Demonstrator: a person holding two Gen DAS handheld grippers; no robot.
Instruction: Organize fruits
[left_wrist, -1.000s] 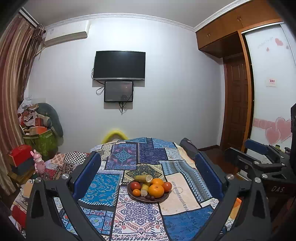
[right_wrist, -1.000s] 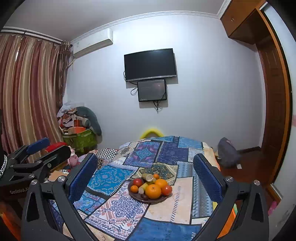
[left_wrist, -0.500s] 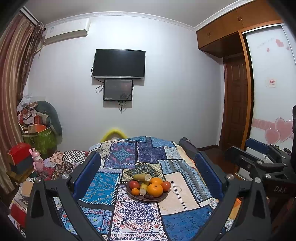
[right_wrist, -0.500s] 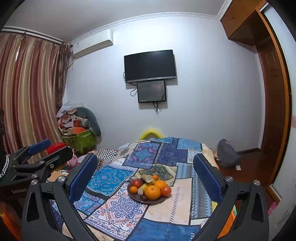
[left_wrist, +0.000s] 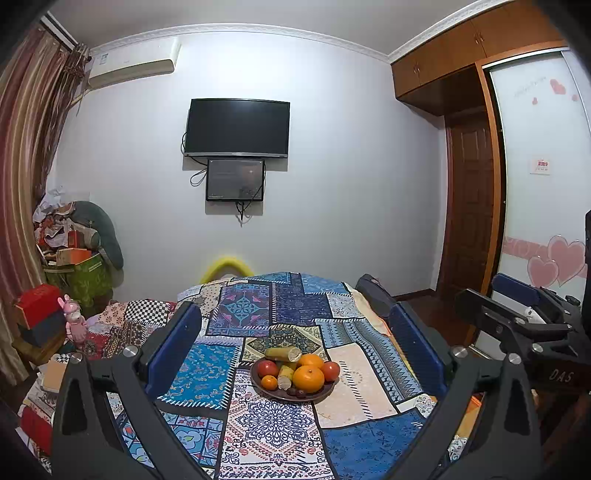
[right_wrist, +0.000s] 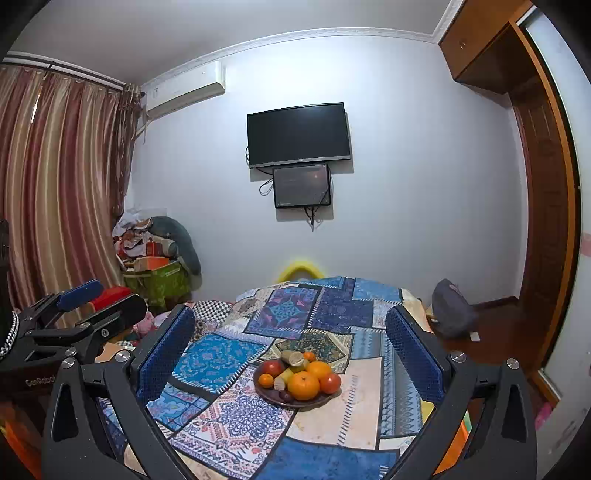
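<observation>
A dark round plate (left_wrist: 317, 396) of fruit sits on a patchwork cloth (left_wrist: 273, 417) over a table. On it lie a large orange (left_wrist: 308, 378), a red apple (left_wrist: 267, 368), a red tomato (left_wrist: 330, 370), small tangerines and banana pieces (left_wrist: 282, 353). The plate also shows in the right wrist view (right_wrist: 267, 392) with the large orange (right_wrist: 303, 385) in front. My left gripper (left_wrist: 295, 350) is open and empty, held above and short of the plate. My right gripper (right_wrist: 290, 349) is open and empty, likewise short of the plate. Each gripper shows at the edge of the other's view.
A wall with a TV (left_wrist: 237, 127) stands behind the table. Boxes and clutter (left_wrist: 70, 258) pile up at the left by the curtain (right_wrist: 55, 192). A wooden door and wardrobe (left_wrist: 472, 221) are at the right. A dark bag (right_wrist: 452, 310) lies on the floor.
Both views have shifted only slightly; the plate sits a touch lower and nearer in the frames. Both grippers stay open and empty.
</observation>
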